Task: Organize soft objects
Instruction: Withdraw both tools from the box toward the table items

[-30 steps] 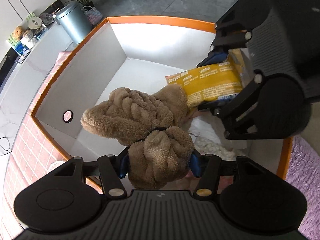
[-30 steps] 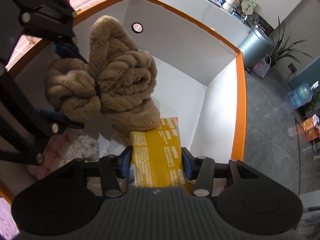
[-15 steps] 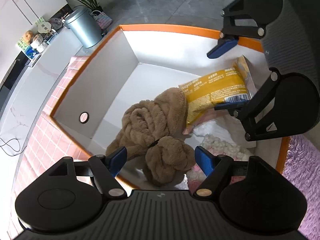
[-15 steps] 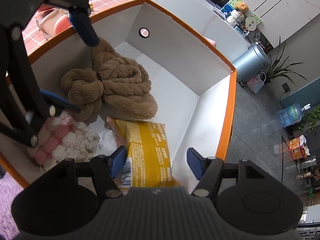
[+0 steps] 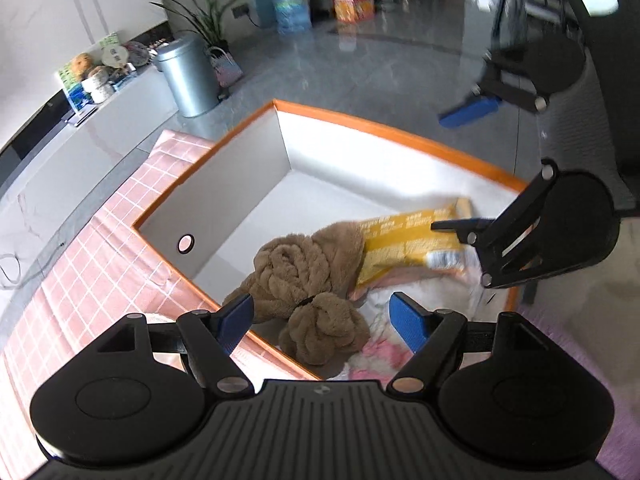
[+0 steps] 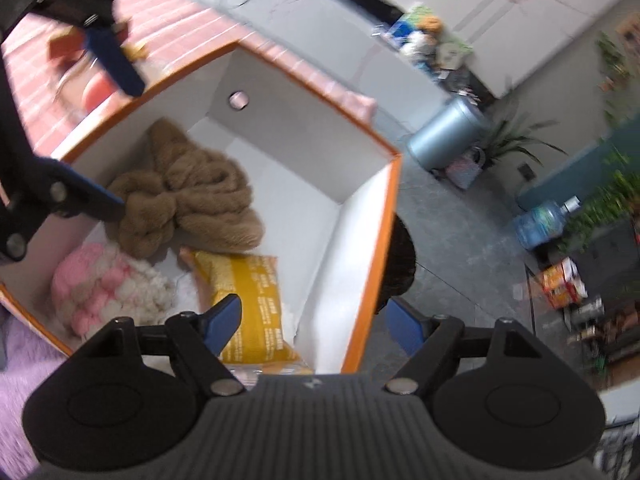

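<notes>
Soft objects: brown plush towel (image 5: pixel 298 276) and yellow packet (image 6: pixel 256 304), both just released, lie in the orange-rimmed box (image 5: pixel 400 136); my left hand-held gripper (image 5: pixel 320 318) and right hand-held gripper (image 6: pixel 314 320) gape empty above, deposit done.

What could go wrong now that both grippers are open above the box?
The yellow packet lies partly beneath the right gripper, so a finger could snag it. The brown plush bundle sits close to the box's orange rim below the left gripper; a bump might drag it out.
</notes>
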### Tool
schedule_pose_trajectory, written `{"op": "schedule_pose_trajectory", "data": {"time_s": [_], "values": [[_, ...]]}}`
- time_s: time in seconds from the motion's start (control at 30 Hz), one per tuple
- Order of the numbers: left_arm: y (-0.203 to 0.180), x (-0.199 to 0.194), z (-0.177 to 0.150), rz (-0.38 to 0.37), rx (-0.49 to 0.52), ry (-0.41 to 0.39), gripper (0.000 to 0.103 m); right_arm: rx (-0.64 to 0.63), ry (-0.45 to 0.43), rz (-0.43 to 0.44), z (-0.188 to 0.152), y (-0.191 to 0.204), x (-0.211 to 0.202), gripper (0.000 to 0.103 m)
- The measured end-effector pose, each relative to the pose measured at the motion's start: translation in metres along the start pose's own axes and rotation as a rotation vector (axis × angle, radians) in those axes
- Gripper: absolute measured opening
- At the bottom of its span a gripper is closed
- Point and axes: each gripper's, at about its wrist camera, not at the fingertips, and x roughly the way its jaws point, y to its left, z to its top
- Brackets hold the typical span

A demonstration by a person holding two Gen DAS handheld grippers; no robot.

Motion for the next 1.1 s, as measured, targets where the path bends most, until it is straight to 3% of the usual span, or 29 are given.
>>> {"op": "schedule_pose_trajectory", "data": {"time_s": [0.3, 0.57, 0.8, 1.1], "values": [[0.013, -0.048, -0.032, -0.011, -0.186, -0.206, 0.090, 0.308, -0.143, -0.051, -0.013, 0.015, -0.033, 0.079], [0.025, -0.092, -0.078, -0.010, -0.343, -0.336, 0.088, 0.449, -0.317, -0.030, -0.010, 0.064, -0.065, 0.079], [0.042, -0.119, -0.132, 0.050, -0.493, -0.382, 0.086, 0.490, -0.392, 0.006, 0.001, 0.117, -0.083, 0.078], [0.062, -0.136, -0.194, 0.127, -0.638, -0.372, 0.086, 0.491, -0.397, 0.073, 0.009, 0.170, -0.081, 0.076]]}}
